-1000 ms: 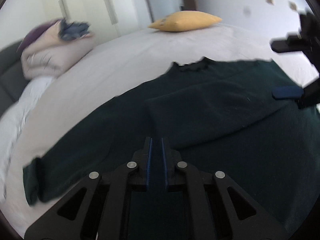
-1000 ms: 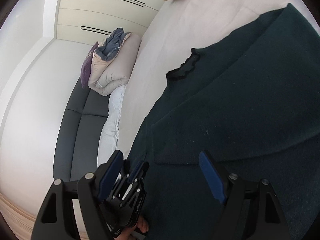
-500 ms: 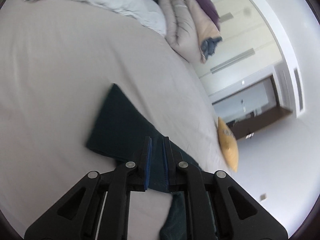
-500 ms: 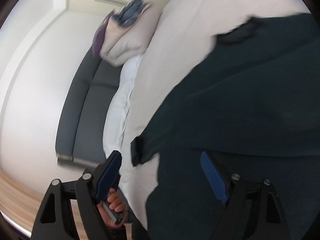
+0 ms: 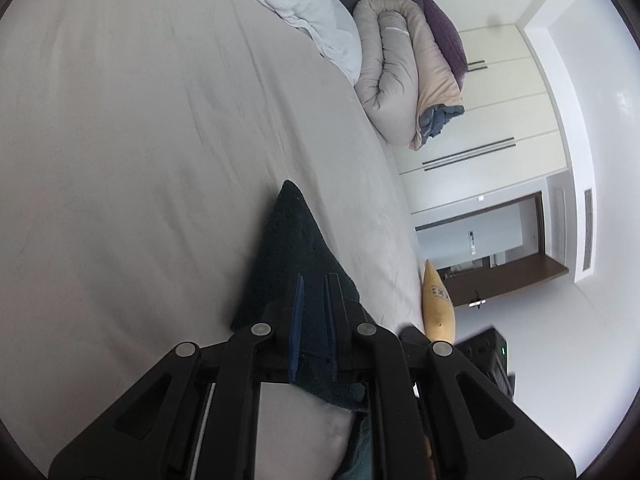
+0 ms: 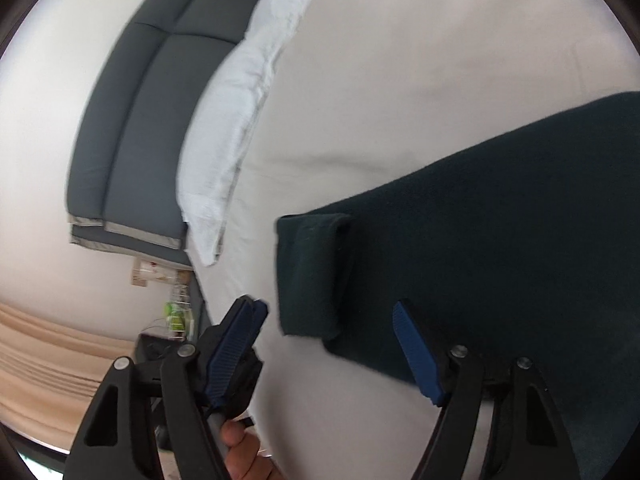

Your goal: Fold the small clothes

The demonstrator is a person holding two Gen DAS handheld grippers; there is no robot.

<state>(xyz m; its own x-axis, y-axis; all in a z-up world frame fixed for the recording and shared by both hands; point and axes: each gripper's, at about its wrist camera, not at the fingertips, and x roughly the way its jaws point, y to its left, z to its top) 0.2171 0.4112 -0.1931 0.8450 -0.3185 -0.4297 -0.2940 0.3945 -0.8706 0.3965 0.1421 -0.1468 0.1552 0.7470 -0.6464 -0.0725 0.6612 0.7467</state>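
Since a second ago both wrists have swung away from the sweater body toward its left sleeve, and the sleeve end now sits higher in the left view. Left gripper (image 5: 312,308) is pinched onto the dark green sweater (image 5: 292,256), blue pads nearly together with cloth between them; the sleeve end sticks out past the fingertips as a pointed flap over the bed sheet (image 5: 140,140). Right gripper (image 6: 332,344) has its jaws wide apart, nothing between them, hovering over the sleeve cuff (image 6: 310,272), which is turned back on itself. Sweater lies on the right side of the right view, on the sheet.

Count: one sweater, two grippers, one yellow pillow (image 5: 438,306) at the far bed edge, one white pillow (image 6: 232,120) against the headboard, one rolled beige duvet (image 5: 400,68) with one purple cushion (image 5: 444,34) on it and a grey-blue garment (image 5: 438,120) tucked at its end.

Surface: beige sheet, lightly creased. Room: dark grey padded headboard (image 6: 140,112), cream wardrobe doors (image 5: 492,120), an open doorway (image 5: 480,240), white walls, light wood floor (image 6: 48,368). A hand (image 6: 244,452) shows at the bottom of the right view, on the other gripper's handle.
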